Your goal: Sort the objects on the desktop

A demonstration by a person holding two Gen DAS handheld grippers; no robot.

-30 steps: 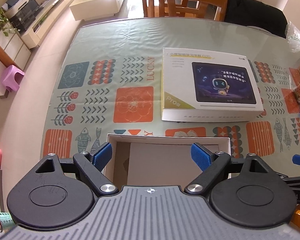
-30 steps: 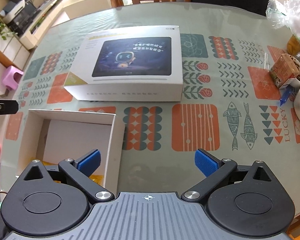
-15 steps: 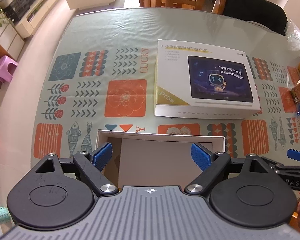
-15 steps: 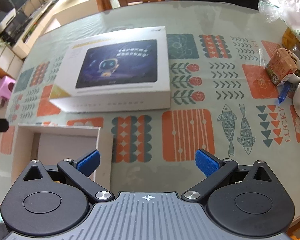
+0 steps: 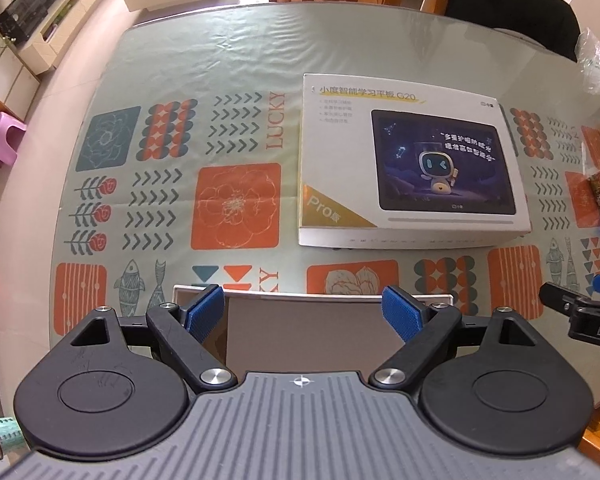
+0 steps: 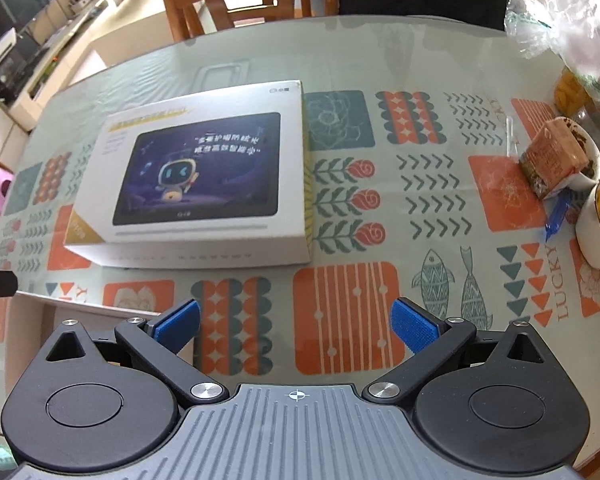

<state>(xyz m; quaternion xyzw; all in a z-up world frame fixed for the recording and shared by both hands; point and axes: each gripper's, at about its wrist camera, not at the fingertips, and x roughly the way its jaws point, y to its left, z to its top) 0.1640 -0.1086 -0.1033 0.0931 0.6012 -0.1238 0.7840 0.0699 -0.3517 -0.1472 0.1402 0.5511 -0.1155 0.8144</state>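
A white tablet box lid (image 5: 412,160) with a robot picture lies on the patterned table; it also shows in the right wrist view (image 6: 196,176). An open white box base (image 5: 300,332) sits at the near table edge, under my left gripper (image 5: 303,312), which is open and empty above it. Only the base's far rim (image 6: 100,307) shows in the right wrist view. My right gripper (image 6: 295,325) is open and empty above the table, right of the base; its tip shows in the left wrist view (image 5: 580,300).
At the right edge stand a brown carton (image 6: 552,160), a bowl (image 6: 598,228), a blue pen (image 6: 556,214) and a plastic bag (image 6: 568,28). Wooden chairs (image 6: 244,0) stand at the far side.
Both grippers have pulled back toward the near table edge. The box base has slipped lower in both views and now mostly lies under the grippers. Both stay open.
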